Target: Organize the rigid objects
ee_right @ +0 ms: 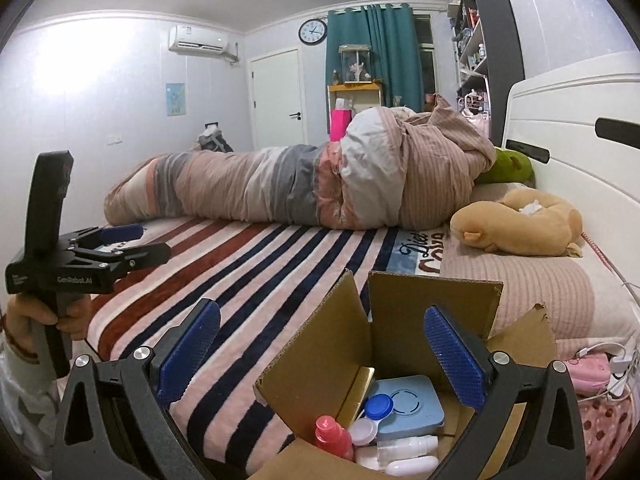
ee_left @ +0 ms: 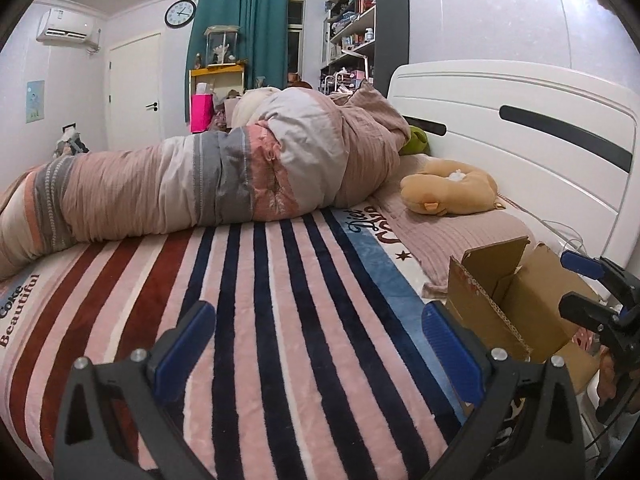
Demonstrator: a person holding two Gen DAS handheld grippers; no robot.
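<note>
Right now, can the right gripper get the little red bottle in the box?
Probably yes. The right gripper is open and hangs just above the open cardboard box. The red bottle stands uncovered at the near side, though a flap and a white cap crowd it closely.

Open cardboard box [ee_right: 404, 344] on the bed holds a blue case [ee_right: 412, 404], red bottle [ee_right: 332, 434], white containers [ee_right: 404, 450]

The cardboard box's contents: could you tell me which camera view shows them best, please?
The right wrist view: it looks down into the open cardboard box, showing a red bottle, a blue case and small white containers. The left wrist view shows only the box's outside and flaps, none of its contents.
</note>
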